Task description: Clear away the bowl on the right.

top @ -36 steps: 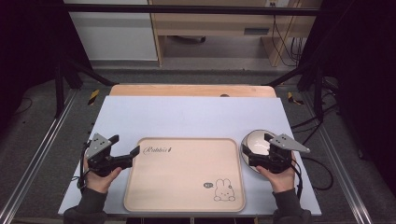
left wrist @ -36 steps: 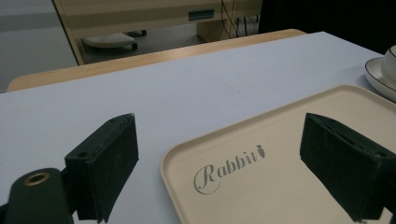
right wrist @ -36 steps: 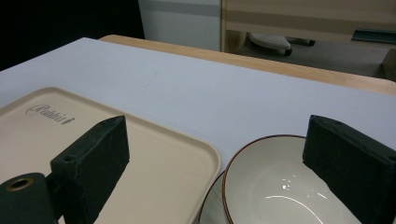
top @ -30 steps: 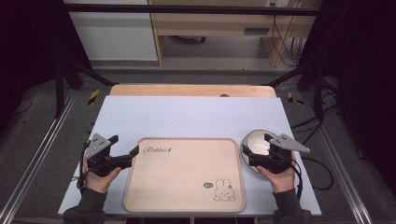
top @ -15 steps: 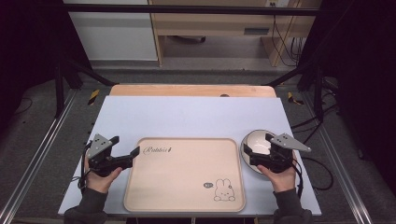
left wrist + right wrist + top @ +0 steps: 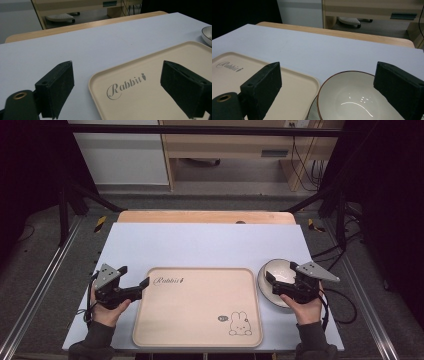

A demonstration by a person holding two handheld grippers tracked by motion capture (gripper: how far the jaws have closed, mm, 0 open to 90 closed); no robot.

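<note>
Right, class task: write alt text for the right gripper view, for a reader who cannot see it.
Two open black jaws frame an empty white bowl with a thin brown rim, close below the right gripper. The bowl sits on a pale table, right beside the corner of a beige tray printed with the word Rabbit.

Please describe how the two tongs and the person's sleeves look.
Both tongs, left and right, are black, each with two blocky flat jaws. A grey three-cornered plate sits on top of each. A black cable trails from each one. A brass-coloured ring shows at the base of one jaw in each gripper view. The sleeves are dark grey.
</note>
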